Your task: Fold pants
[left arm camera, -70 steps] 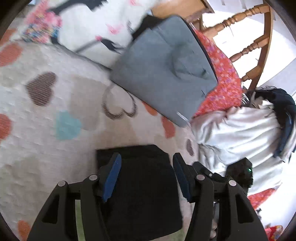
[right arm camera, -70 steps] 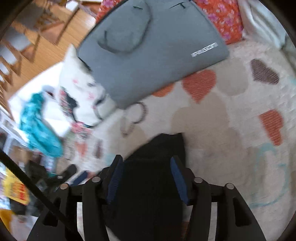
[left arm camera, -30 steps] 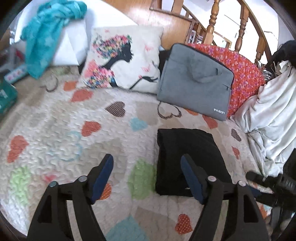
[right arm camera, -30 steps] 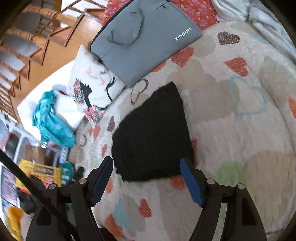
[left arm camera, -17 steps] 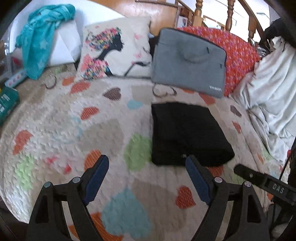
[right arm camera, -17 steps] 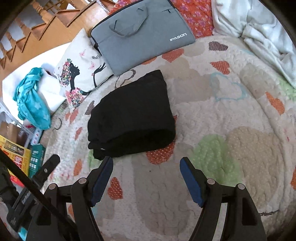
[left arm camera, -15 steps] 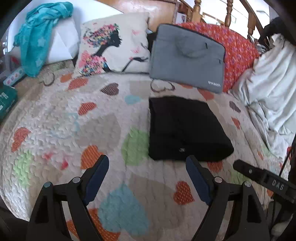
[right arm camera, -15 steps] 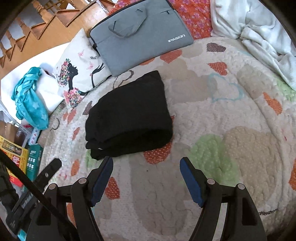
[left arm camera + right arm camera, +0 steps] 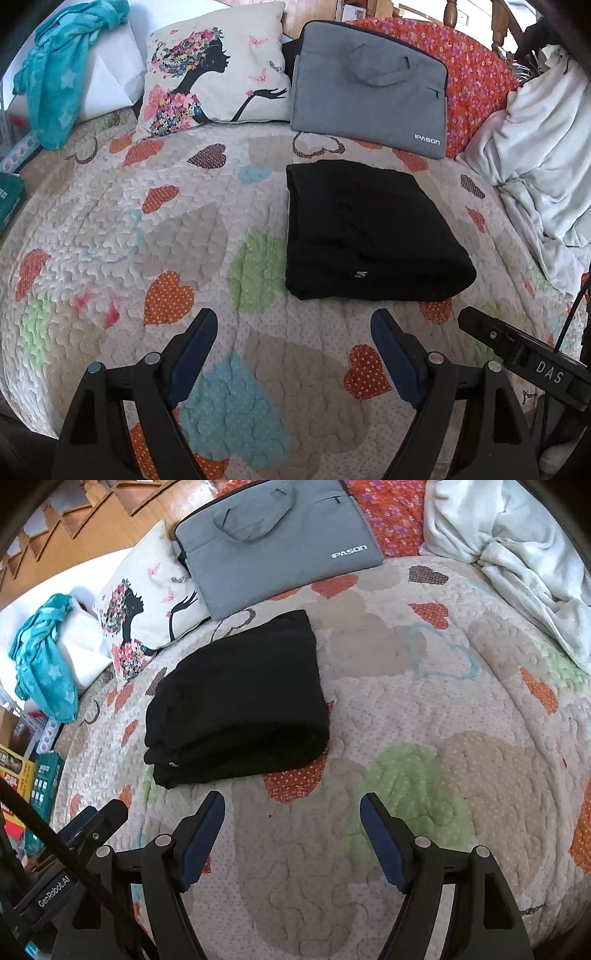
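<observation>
1. Your left gripper (image 9: 293, 328) stands wide, blue pads bare, with only quilt between them. Your right gripper (image 9: 291, 810) is just as wide and just as empty.
2. A couple of seconds ago both sets of pads sat over the black cloth; now both hover short of it, with the near edge of the pants beyond the fingertips. Over the last second your left jaws spread a little further, with nothing between them.
3. Your right gripper's body shows at the lower right edge of the left view, and your left gripper's body at the lower left of the right view; the bundle sits ahead, between the two.
4. The pants (image 9: 365, 232) (image 9: 240, 698) lie folded into a thick black rectangle on the heart-patterned quilt (image 9: 147, 229), untouched.
5. The bundle's long axis runs from you toward the grey laptop bag (image 9: 369, 85) at the head of the bed. Stacked layer edges and a small pale tag face you; the far short end lies just short of the bag.
6. A printed cushion (image 9: 214, 74) leans left of the bag, and a white blanket (image 9: 539, 147) is heaped to the right.
</observation>
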The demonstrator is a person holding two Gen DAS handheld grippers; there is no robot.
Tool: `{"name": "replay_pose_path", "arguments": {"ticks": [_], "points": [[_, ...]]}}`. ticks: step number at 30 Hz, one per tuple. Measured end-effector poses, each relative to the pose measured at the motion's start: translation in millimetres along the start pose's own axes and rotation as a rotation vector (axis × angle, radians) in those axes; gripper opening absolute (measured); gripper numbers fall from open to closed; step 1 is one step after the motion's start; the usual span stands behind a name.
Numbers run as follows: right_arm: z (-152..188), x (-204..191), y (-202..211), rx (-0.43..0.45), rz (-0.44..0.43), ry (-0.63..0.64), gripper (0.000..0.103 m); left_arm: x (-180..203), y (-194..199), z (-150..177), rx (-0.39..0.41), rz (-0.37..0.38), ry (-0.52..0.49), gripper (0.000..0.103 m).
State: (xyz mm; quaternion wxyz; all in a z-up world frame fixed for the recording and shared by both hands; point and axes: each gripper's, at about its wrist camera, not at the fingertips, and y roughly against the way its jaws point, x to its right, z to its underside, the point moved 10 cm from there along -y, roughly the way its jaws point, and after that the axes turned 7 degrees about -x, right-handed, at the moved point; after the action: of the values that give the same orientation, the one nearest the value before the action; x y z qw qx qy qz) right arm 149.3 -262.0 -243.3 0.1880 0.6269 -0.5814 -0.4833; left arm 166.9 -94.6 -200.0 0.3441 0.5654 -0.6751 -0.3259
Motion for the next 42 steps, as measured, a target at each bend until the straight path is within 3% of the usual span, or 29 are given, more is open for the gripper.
{"name": "replay_pose_path", "arguments": {"ticks": [19,42], "points": [[7,-3,-8,-0.026,0.012,0.018,0.081,0,-6,3,-0.016,-0.042,-0.027,0.084],[8,3,-13,-0.038,0.031,0.017,0.082,-2,-14,8,-0.042,-0.032,-0.032,0.084]]}}
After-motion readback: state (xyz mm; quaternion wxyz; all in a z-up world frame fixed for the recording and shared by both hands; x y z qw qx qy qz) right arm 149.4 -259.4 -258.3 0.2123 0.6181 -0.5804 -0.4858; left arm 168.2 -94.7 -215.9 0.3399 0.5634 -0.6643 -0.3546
